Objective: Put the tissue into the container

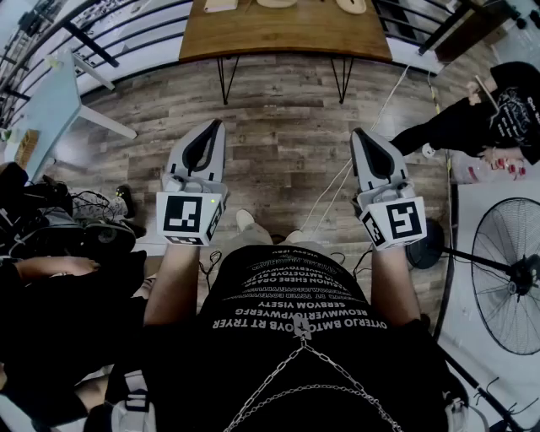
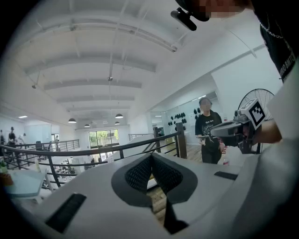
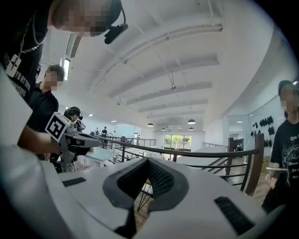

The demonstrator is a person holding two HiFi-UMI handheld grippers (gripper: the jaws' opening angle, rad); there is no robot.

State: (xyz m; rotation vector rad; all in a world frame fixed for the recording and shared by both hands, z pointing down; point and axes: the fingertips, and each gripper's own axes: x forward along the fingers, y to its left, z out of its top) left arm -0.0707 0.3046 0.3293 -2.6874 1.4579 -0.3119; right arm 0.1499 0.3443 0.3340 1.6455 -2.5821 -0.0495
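I see no tissue and no container that I can make out in any view. In the head view my left gripper point(image 1: 217, 125) and right gripper point(image 1: 358, 133) are held side by side above the wood floor. Both point toward the wooden table point(image 1: 287, 35). The left gripper point(image 2: 151, 156) has its dark ribbed pads together with nothing between them. The right gripper point(image 3: 148, 161) is also shut and empty. Each gripper view shows the other gripper from the side: the right gripper point(image 2: 233, 129) and the left gripper point(image 3: 74, 136).
Pale, cut-off objects point(image 1: 278, 2) lie at the table's far edge. A standing fan point(image 1: 509, 274) and a person in black point(image 1: 506, 110) are at the right. A light blue table point(image 1: 42, 110) and a seated person are at the left. A black railing point(image 3: 196, 154) runs ahead.
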